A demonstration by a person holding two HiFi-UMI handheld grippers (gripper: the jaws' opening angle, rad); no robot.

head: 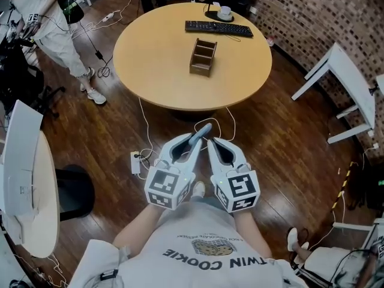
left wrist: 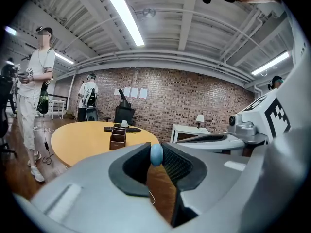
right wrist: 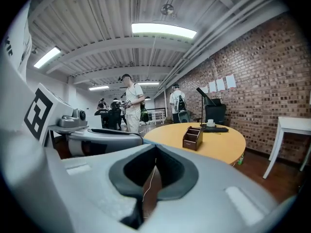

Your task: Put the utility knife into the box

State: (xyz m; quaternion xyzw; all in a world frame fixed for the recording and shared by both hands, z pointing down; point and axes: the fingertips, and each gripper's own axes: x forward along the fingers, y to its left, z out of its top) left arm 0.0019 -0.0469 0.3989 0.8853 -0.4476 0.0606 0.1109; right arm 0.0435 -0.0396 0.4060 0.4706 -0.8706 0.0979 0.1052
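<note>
The utility knife (head: 202, 132) is clamped in the left gripper (left wrist: 156, 155); the right gripper (right wrist: 155, 165) is pressed together, empty. Open floor (head: 282, 131) is left before the round table (head: 150, 71) bearing the compartmented wooden box (head: 203, 57).

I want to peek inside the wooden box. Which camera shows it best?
The head view: it looks down into the box, so its open compartments show. The left gripper view and the right gripper view each show it only from the side, far off on the table.
</note>
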